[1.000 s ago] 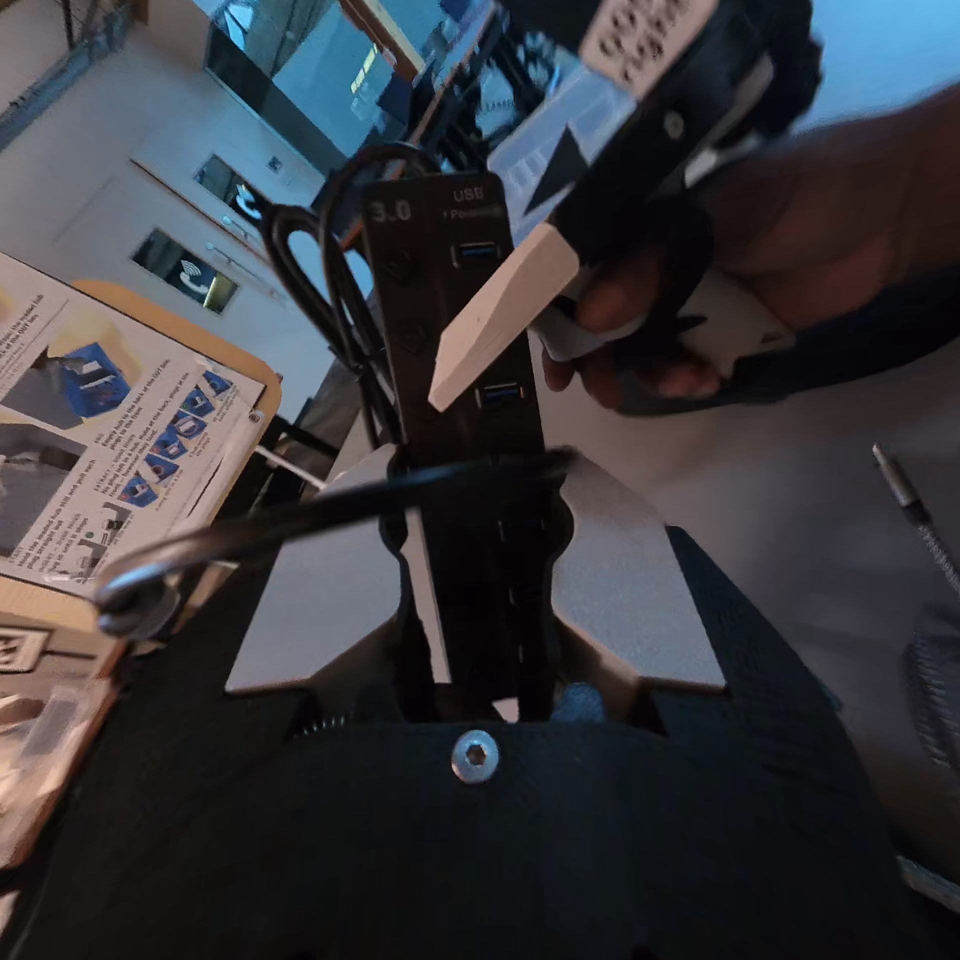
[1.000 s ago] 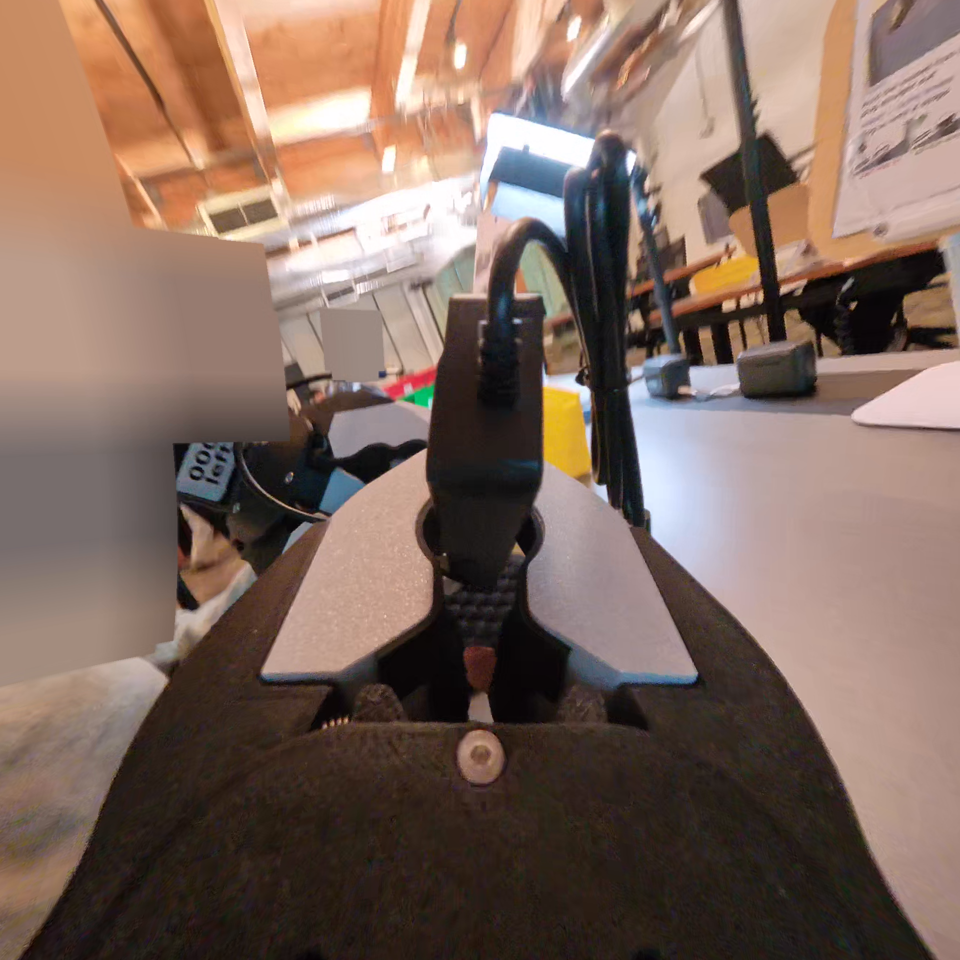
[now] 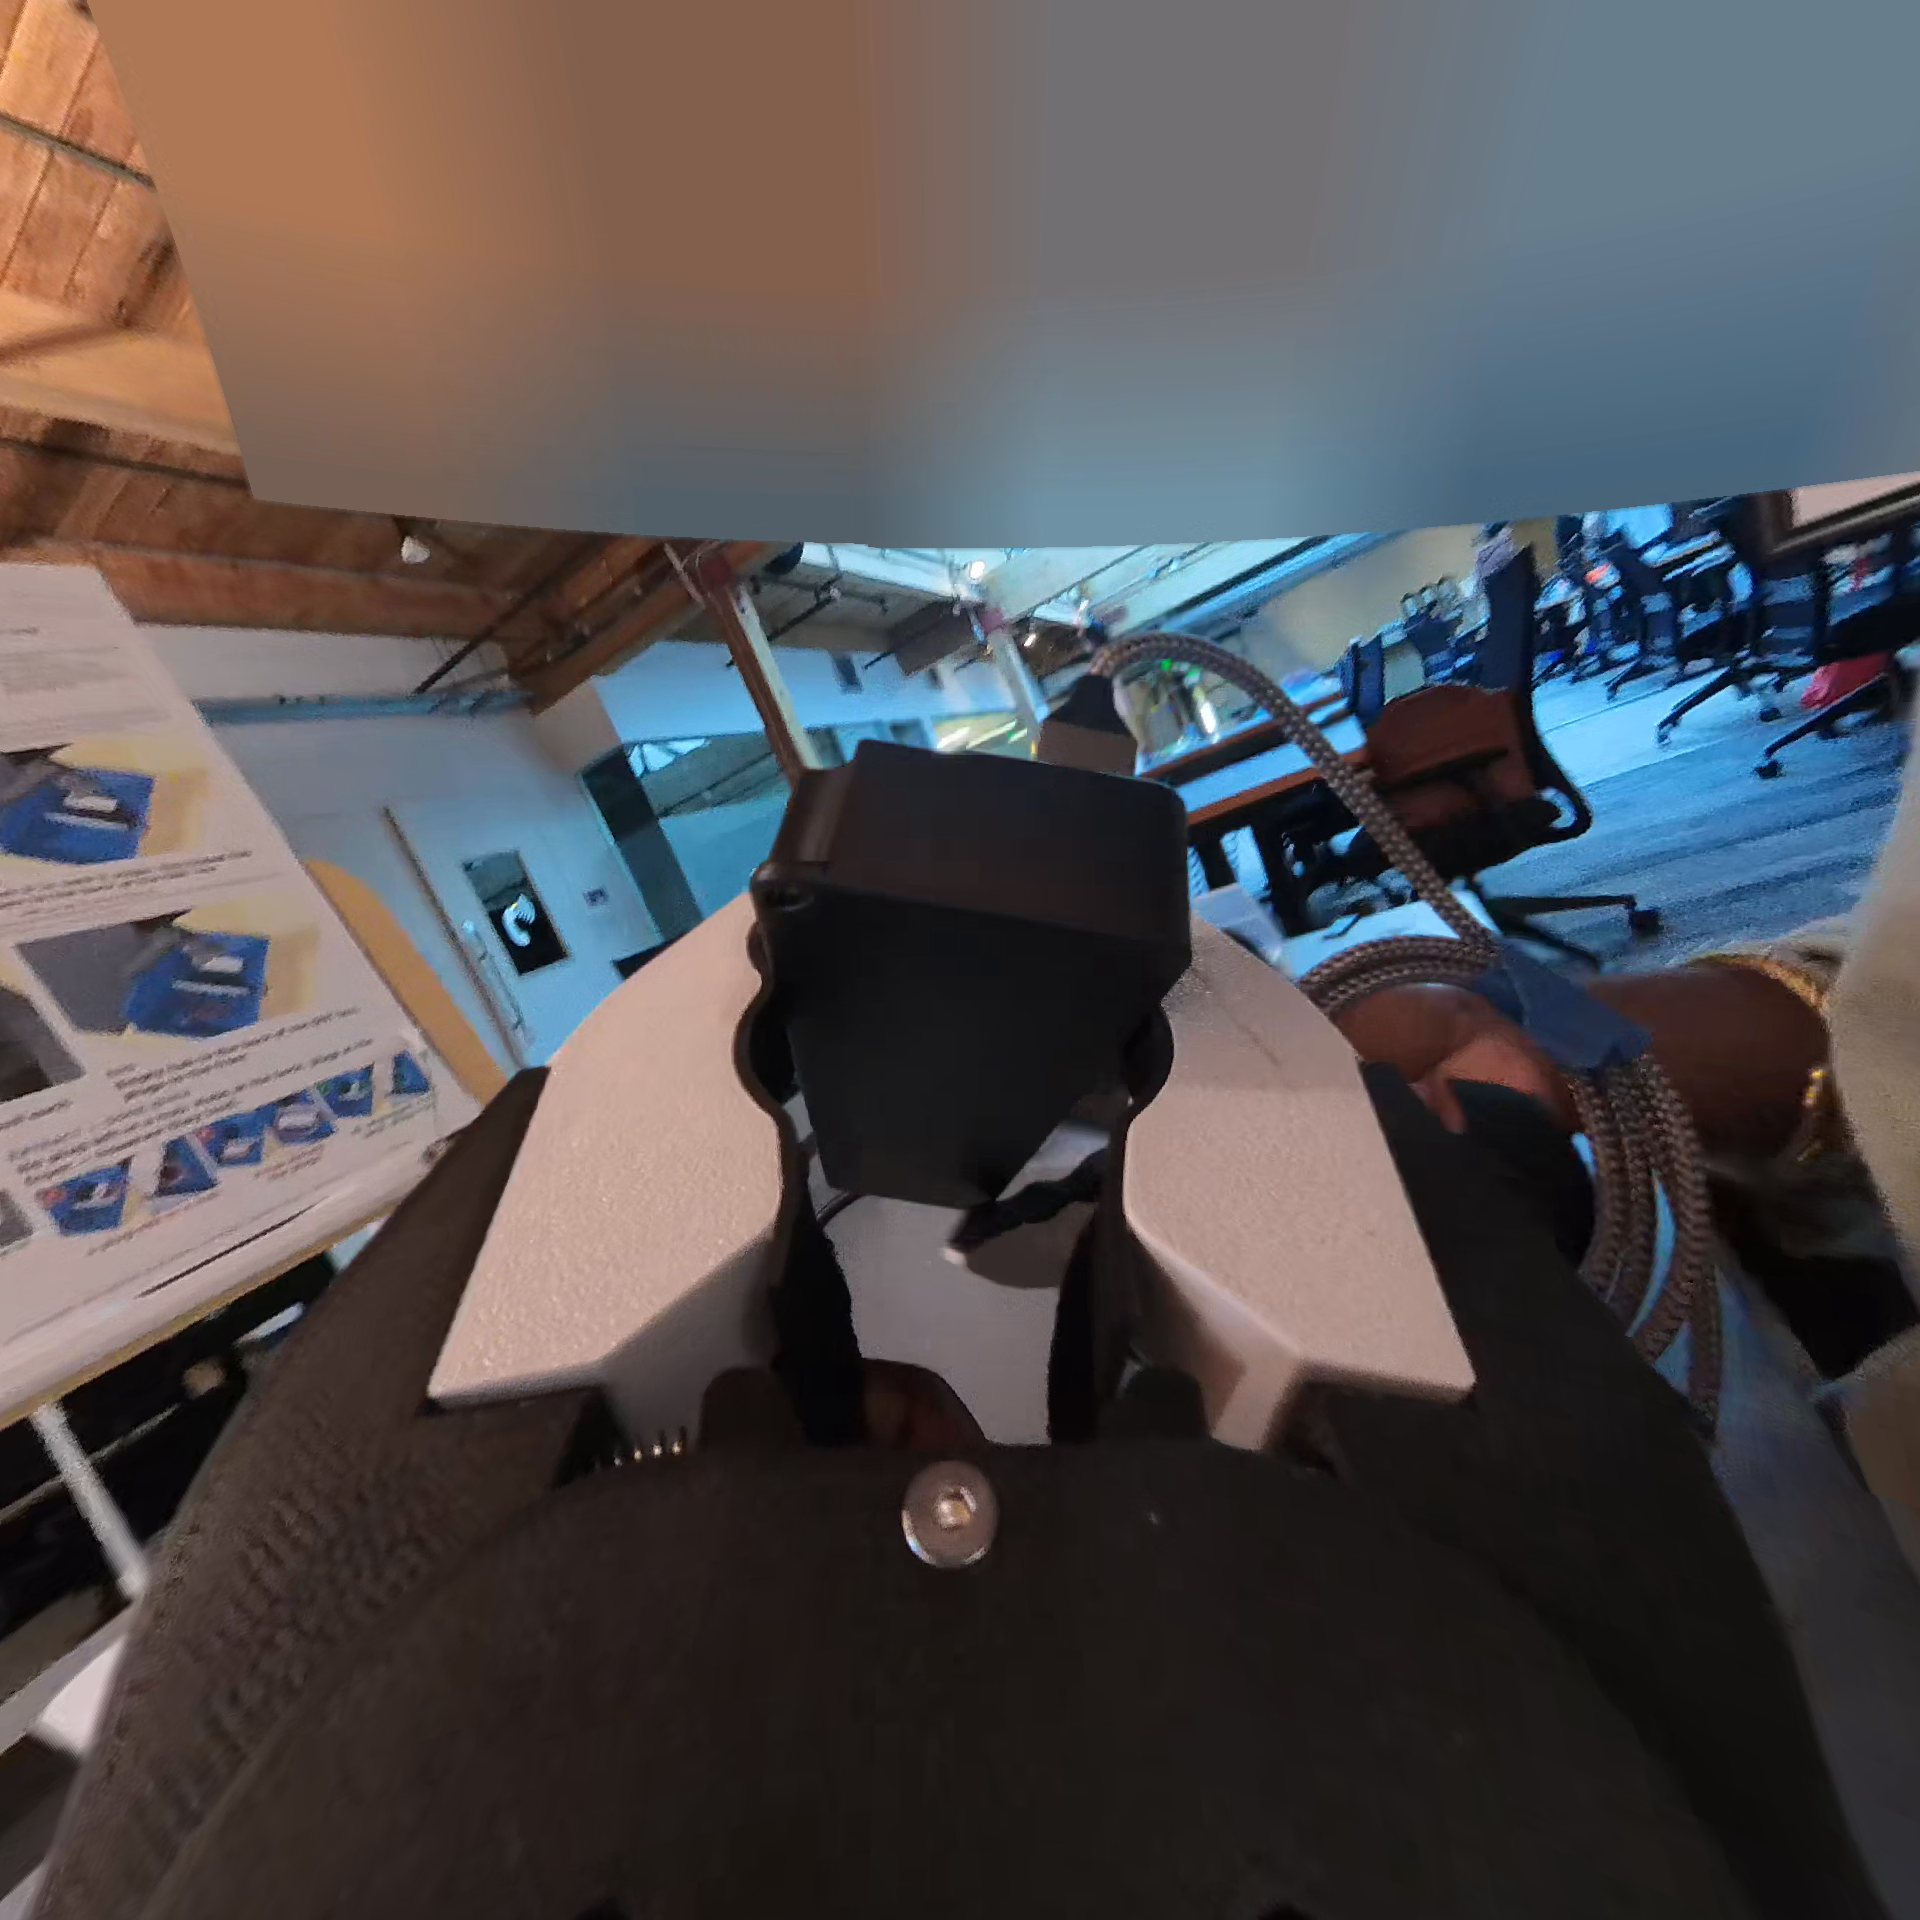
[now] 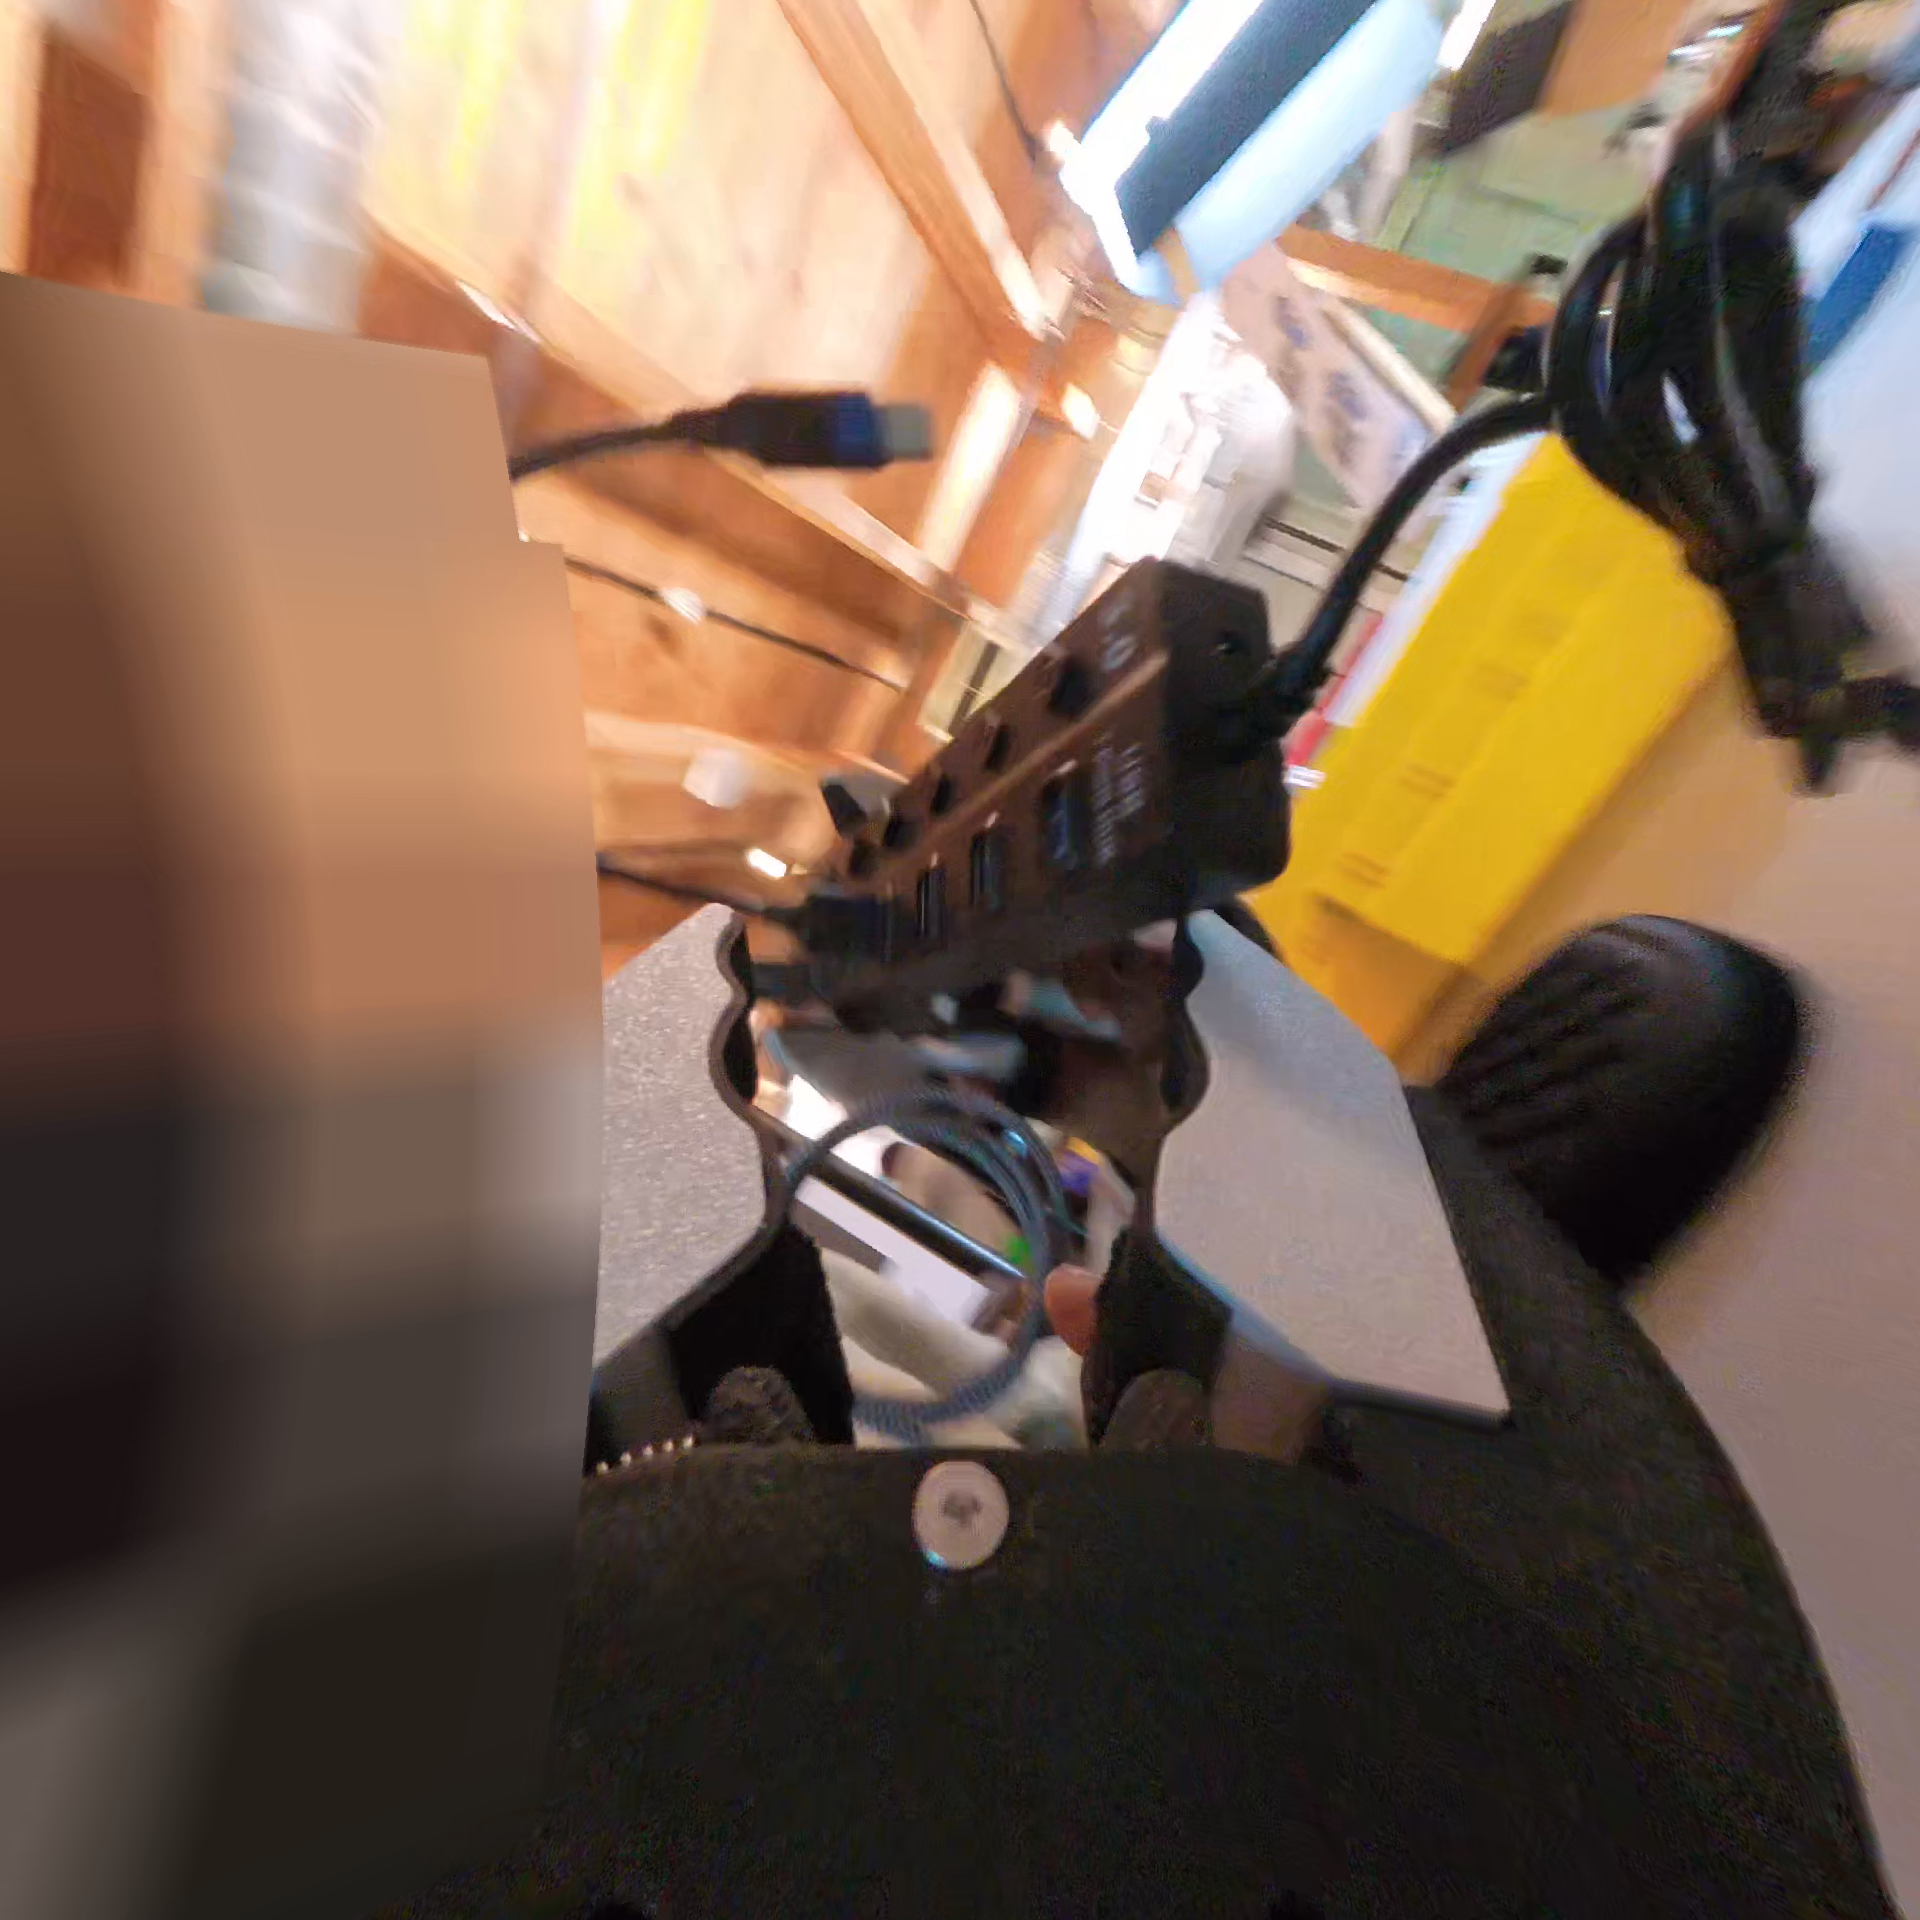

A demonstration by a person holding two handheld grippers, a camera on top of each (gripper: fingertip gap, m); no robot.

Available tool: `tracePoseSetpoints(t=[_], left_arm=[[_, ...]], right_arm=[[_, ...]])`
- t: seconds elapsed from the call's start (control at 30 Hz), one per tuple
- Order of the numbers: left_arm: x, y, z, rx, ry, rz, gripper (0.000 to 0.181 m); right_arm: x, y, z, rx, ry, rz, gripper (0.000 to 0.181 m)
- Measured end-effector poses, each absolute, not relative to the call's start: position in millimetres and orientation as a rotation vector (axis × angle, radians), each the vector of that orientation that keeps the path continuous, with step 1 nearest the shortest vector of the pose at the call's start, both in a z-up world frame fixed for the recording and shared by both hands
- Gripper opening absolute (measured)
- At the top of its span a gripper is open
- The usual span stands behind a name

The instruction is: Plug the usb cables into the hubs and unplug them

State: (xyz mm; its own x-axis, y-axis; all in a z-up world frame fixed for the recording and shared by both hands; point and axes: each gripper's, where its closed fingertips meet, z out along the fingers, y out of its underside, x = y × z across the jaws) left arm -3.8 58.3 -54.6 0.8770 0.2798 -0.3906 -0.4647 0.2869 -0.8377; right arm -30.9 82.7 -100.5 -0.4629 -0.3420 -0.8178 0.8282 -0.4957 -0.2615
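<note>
My left gripper [image 3: 961, 987] is shut on a black USB hub [image 3: 977, 935], seen end-on and held up in the air. A grey braided cable [image 3: 1351, 790] has its plug [image 3: 1086, 727] at the hub's top side and loops right past a hand [image 3: 1662, 1039]. In the blurred right wrist view, a long black hub [image 4: 1091, 790] with buttons and ports lies tilted across the tips of my right gripper [image 4: 956, 966]. Its jaws stand wide apart. The hub's black cord [image 4: 1382, 540] runs to a bundle [image 4: 1714, 364]. A loose black USB plug [image 4: 831, 431] hangs upper left.
A printed instruction sheet [image 3: 156, 935] stands at the left. A yellow bin [image 4: 1507, 748] and a round black object [image 4: 1621, 1091] sit on the table [image 4: 1818, 1403] to the right. A braided cable loop [image 4: 914, 1132] shows between the right fingers. Office chairs stand far off.
Both grippers have swung upward off the table. My right jaws have spread from a tight grip to wide apart. The left view now shows the hub end-on with the braided cable at its top.
</note>
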Motion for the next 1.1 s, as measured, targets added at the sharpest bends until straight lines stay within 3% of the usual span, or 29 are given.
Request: tracePoseSetpoints(t=[0.03,0.13,0.2,0.27,0.5,0.63,0.73,1.1], left_arm=[[-8.5,56.7,-56.7,-1.212,0.17,0.522,0.062],[-18.7,56.5,-70.9,-1.349,0.179,0.598,0.064],[-20.2,58.2,-82.6,-1.423,0.215,0.642,0.062],[-21.8,58.4,-94.7,-1.489,0.232,0.656,0.06],[-14.2,59.7,-109.1,-1.508,0.274,0.611,0.058],[-8.6,59.1,-111.8,-1.52,0.314,0.593,0.058],[-5.8,57.9,-113.1,-1.516,0.329,0.593,0.058],[10.1,48.8,-119.2,-1.718,0.495,0.739,0.064]], right_arm=[[-29.6,87.9,-108.4,0.961,1.006,-2.027,0.077],[-35.0,122.9,-122.2,1.101,1.39,-2.101,0.069],[-29.7,143.4,-110.5,1.052,1.583,-2.14,0.043],[-12.5,145.9,-88.2,0.887,1.704,-2.204,0.031],[21.6,73.3,-100.9,0.605,1.869,-2.024,0.036],[24.9,46.8,-101.8,0.525,1.799,-1.987,0.028],[25.8,33.7,-107.8,0.484,1.843,-1.948,0.009],[39.2,26.6,-114.8,0.37,1.979,-1.825,0.007]])
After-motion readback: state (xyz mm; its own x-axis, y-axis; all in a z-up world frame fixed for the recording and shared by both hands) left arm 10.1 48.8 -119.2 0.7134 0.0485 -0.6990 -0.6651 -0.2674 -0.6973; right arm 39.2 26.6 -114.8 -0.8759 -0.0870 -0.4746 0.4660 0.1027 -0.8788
